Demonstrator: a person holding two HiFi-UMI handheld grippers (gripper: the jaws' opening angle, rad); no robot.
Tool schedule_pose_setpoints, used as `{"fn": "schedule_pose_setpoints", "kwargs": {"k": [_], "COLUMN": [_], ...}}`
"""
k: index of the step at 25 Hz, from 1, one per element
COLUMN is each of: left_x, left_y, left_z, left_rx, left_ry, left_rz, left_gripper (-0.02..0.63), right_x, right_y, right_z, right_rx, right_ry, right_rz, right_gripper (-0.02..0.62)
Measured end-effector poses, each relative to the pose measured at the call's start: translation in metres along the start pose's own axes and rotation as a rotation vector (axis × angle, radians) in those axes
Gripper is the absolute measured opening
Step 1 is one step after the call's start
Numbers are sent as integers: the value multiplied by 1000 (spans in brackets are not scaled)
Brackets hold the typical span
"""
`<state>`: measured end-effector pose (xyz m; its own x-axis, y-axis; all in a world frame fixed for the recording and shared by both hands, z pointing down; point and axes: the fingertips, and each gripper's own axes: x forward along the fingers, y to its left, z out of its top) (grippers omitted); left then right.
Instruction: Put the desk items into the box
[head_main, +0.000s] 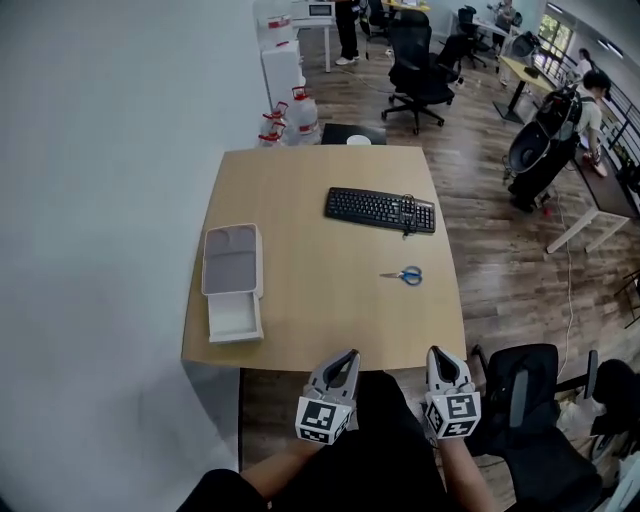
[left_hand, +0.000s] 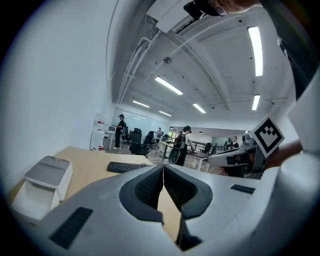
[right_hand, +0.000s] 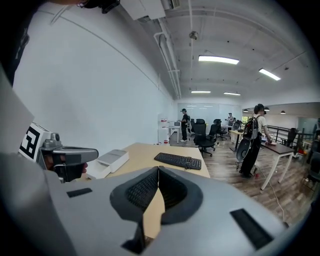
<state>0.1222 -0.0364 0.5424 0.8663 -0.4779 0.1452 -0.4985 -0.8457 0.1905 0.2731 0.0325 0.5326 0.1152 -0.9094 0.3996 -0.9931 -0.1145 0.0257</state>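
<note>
A pale wooden desk (head_main: 310, 310) carries a black keyboard (head_main: 380, 209) at its far right, blue-handled scissors (head_main: 403, 275) nearer on the right, and an open white box (head_main: 235, 336) at the left edge, its lid lying flat behind it. Both grippers hover just off the desk's near edge. My left gripper (head_main: 345, 358) is shut and holds nothing; its view shows the pads meeting (left_hand: 163, 170), with the box (left_hand: 42, 185) to the left and the keyboard (left_hand: 127, 166) ahead. My right gripper (head_main: 443, 356) is shut and empty too (right_hand: 158, 171), facing the keyboard (right_hand: 177, 160) and the box (right_hand: 107, 162).
A white wall runs along the desk's left side. A black office chair (head_main: 525, 395) stands close at my right. Beyond the desk's far end stand water bottles (head_main: 300, 115), more chairs (head_main: 420, 75) and other desks with people (head_main: 590, 95).
</note>
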Motion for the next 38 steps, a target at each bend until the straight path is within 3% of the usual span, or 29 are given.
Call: {"fn": "schedule_pose_setpoints", "kwargs": {"k": [4,7,14,19,24,27,32,38], "left_x": [37,71,135,173,197,202,209,214], "left_y": [20,22,28,27,43,51,55,62], "left_z": [-2,-1,2,-16,-24,-26,-34,-43], "left_rx": [-3,-2,-16,-40,-82,-98,-106,-150], "left_ry": [23,47,102,150,173,192,203,211], "left_rz": [47,41,75,84,156,193,189,242], "left_gripper": [17,17,17,17,17,17,17,17], "right_x": [47,85,150,194,239,262,299,326], "right_y": [-35,-56,-78,-100,-123,-131,-136,-135], "right_z": [-4,-13,-17,-46,-72,-85,-109,-154], "right_rx": [10,18,30,-64,-174,-249,-356,-505], "right_ry": [14,58,112,232,336,379,422,523], "right_rz": [34,66,236,317,386,426,479,601], "right_gripper": [61,61,110,142,190,192,195,199]}}
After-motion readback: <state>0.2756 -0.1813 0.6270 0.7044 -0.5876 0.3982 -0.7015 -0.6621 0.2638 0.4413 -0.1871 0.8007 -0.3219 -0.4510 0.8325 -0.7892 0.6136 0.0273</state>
